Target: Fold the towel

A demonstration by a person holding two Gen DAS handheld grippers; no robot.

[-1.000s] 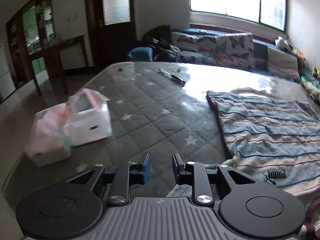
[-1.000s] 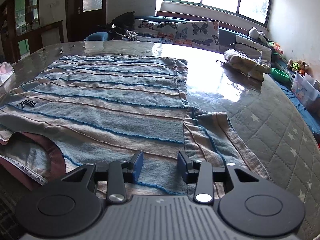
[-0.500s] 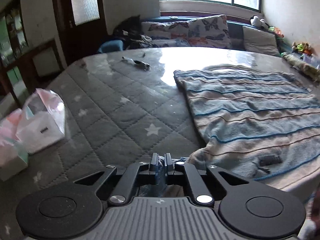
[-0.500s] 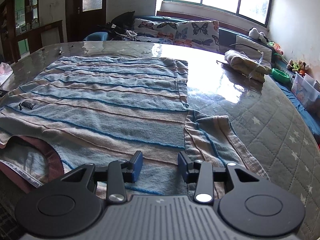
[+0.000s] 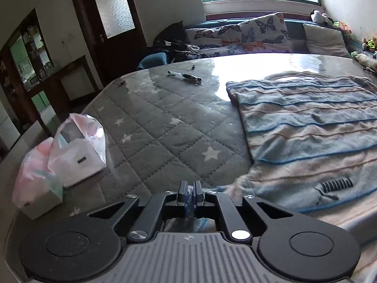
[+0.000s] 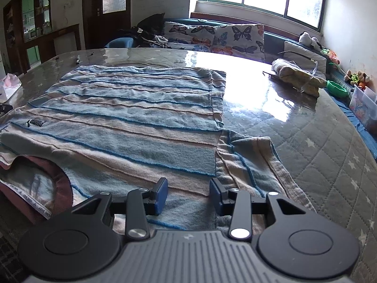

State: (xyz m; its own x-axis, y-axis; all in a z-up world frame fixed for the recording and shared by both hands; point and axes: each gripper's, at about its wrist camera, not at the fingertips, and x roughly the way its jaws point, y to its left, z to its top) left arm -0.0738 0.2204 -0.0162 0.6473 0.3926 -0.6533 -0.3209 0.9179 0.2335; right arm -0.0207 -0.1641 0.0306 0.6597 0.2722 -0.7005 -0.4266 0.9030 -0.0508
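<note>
A blue and beige striped towel [image 5: 306, 136] lies spread on the quilted grey table [image 5: 165, 127] under a glossy cover. My left gripper [image 5: 189, 193] sits at the towel's near left corner, shut with a bit of cloth pinched between its fingers. In the right wrist view the towel [image 6: 132, 118] fills the table's left half, with a folded flap at its right side. My right gripper [image 6: 188, 193] hovers open just over the towel's near edge, nothing between its blue pads.
A plastic bag with a white box [image 5: 77, 151] and a tissue pack [image 5: 35, 184] stand left of my left gripper. A pen [image 5: 185, 76] lies farther back. A cloth bundle [image 6: 294, 75] rests at the table's far right. Maroon cloth [image 6: 59, 179] shows under the towel's near-left edge.
My left gripper has shut on the towel's corner and its view has swung right and then settled. The right gripper has stayed open and almost still.
</note>
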